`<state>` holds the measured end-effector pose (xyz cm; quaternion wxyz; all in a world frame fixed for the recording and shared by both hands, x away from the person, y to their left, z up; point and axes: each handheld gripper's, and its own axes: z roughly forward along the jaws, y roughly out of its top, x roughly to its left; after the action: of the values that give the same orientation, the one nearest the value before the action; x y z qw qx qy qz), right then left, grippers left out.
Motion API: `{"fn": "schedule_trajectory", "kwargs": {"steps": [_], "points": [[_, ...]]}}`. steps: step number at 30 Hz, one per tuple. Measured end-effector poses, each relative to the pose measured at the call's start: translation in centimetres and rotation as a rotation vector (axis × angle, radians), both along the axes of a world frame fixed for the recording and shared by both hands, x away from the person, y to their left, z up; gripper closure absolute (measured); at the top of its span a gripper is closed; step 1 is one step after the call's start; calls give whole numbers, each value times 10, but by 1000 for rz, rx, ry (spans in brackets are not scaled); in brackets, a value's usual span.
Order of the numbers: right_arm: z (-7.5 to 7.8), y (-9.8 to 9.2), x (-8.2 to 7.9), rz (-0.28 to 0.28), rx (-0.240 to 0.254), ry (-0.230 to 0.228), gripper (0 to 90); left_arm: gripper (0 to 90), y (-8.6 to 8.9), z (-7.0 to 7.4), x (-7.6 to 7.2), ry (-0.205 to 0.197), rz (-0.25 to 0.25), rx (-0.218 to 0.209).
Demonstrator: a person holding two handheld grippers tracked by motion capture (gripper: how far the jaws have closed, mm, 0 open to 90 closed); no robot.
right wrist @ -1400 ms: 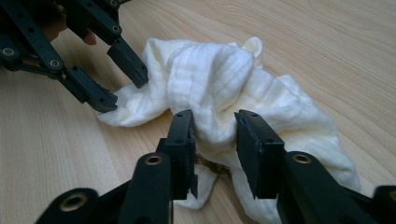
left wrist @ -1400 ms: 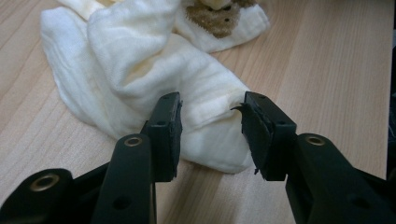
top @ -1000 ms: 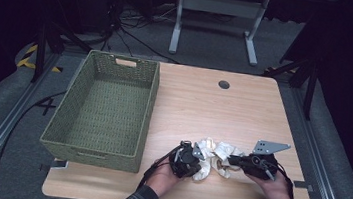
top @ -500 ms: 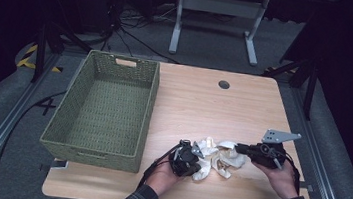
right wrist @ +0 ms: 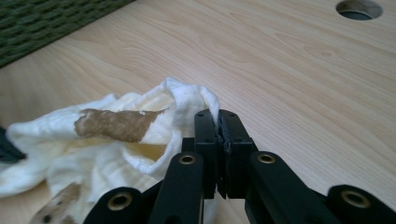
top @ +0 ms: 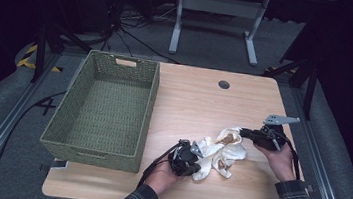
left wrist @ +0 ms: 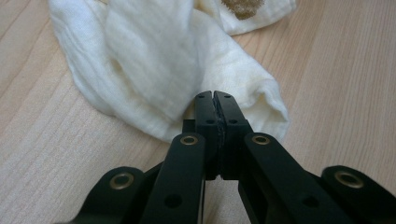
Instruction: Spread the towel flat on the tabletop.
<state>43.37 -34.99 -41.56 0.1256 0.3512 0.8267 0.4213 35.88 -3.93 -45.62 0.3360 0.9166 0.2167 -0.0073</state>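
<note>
Both ends pinched tight — left gripper (top: 189,157) and right gripper (top: 250,134) shut on the crumpled cream cloth with brown patches (top: 219,155) near the worktop's front edge — stretched partway, not yet flat, woven green basket (top: 105,106) empty.

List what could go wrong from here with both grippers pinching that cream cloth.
1. The right gripper holds only a thin edge of the cloth; it could slip free as the two ends are drawn apart.
2. The left gripper also bites just a fold, so a hard pull may tug that end loose.
3. The cloth is bunched and twisted between the two, so it may not spread flat on the table.
</note>
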Motion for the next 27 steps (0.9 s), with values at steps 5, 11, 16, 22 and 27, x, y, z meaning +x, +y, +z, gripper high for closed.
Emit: {"fn": "schedule_trajectory", "kwargs": {"steps": [5, 11, 16, 22, 27], "points": [[-13, -1, 15, -29, -15, 40, 872, 895, 0, 0, 0, 1, 5, -4], [-3, -8, 6, -50, 10, 17, 736, 895, 0, -1, 0, 3, 9, -16], [6, -12, -13, -20, 41, 12, 727, 895, 1, 0, 0, 5, 4, -6], [3, 0, -34, 37, 25, 13, 729, 895, 1, -1, 1, 10, 3, -9], [-1, 11, -43, 81, 1, 19, 730, 895, 1, -1, 1, 8, 1, -10]]}}
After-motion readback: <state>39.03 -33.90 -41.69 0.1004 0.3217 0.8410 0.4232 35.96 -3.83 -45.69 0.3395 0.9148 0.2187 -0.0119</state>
